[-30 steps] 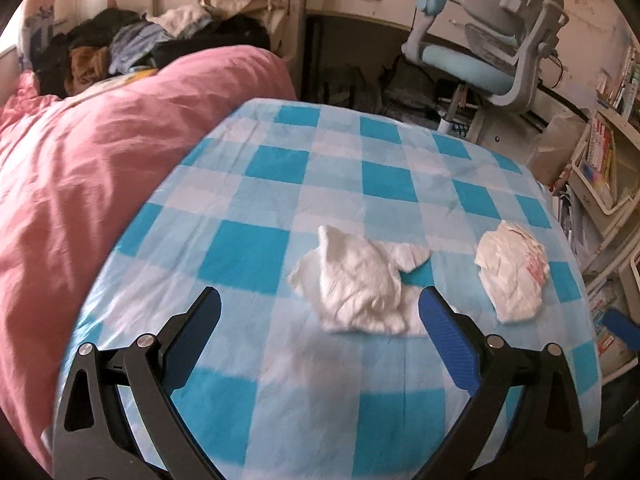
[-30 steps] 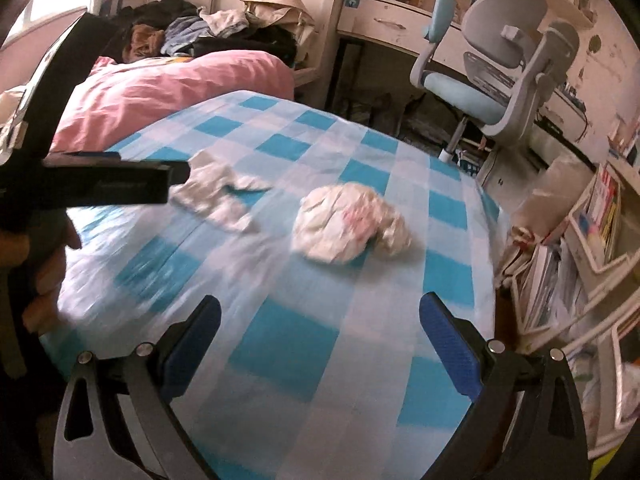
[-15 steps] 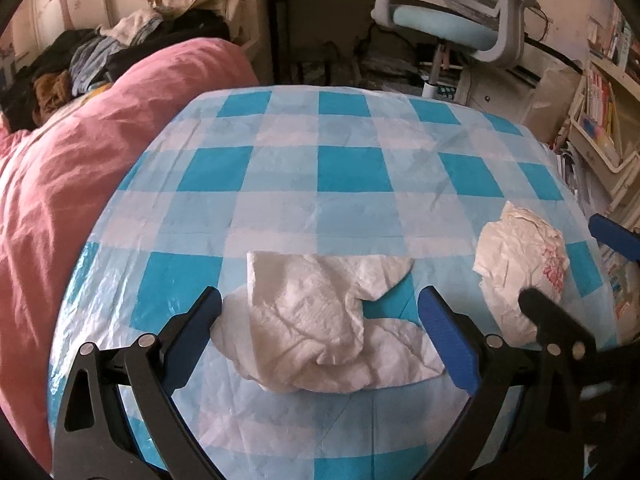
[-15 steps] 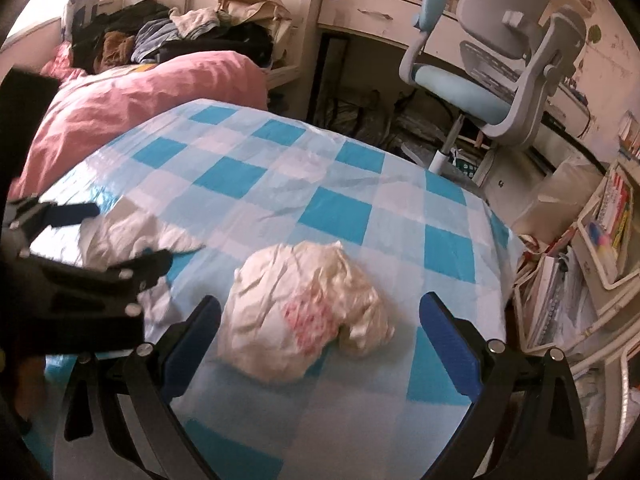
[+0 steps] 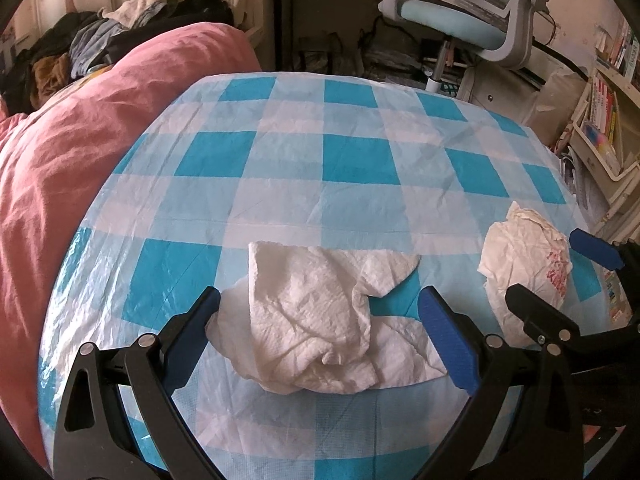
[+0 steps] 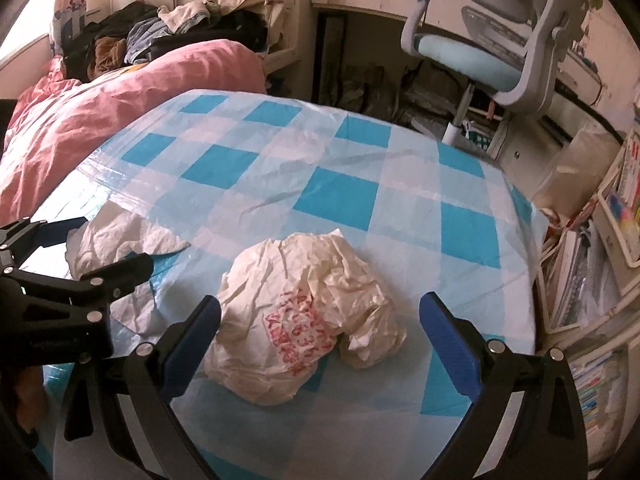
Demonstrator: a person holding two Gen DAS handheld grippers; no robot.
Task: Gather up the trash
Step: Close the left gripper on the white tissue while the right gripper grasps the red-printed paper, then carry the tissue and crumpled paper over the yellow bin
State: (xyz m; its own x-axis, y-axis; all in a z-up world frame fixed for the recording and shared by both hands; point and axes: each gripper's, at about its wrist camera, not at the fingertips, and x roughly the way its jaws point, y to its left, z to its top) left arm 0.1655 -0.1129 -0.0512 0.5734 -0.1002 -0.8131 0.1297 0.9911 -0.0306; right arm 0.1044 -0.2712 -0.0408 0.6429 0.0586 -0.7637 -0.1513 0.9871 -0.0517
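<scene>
1. Hovering low over the table, left gripper (image 5: 320,328) has its jaws spread wide, one finger on each side of a crumpled white paper towel (image 5: 316,320); left finger tip sits just beside the towel's edge, right finger tip just beside or over the flat part. Nothing pinched.
2. Paper towel lies on the blue-and-white checked tablecloth (image 5: 352,160), near the front edge, bunched in the middle with a flat flap toward the right.
3. Right gripper (image 6: 320,328) also spread wide, fingers either side of a crumpled white plastic bag (image 6: 308,320) with red print. Left finger tip looks to be touching the bag's side; right finger stands apart from it. Not gripping.
4. Bag sits on the same cloth, right of the towel, close to the table's right edge; the two pieces of trash are near each other but apart.
5. From the left wrist view the right gripper's black finger and blue pad show around the bag at far right; from the right wrist view the left gripper's black frame shows at far left over the towel.
6. Pink duvet (image 5: 80,160) bunched up against the left side of the table, pile of clothes (image 6: 160,36) behind it.
7. Light blue and grey desk chair (image 6: 488,40) stands beyond the table by a desk; bookshelves (image 6: 624,200) with books at far right.
8. A bit of a hand shows at bottom left of the right wrist view, blurred.
</scene>
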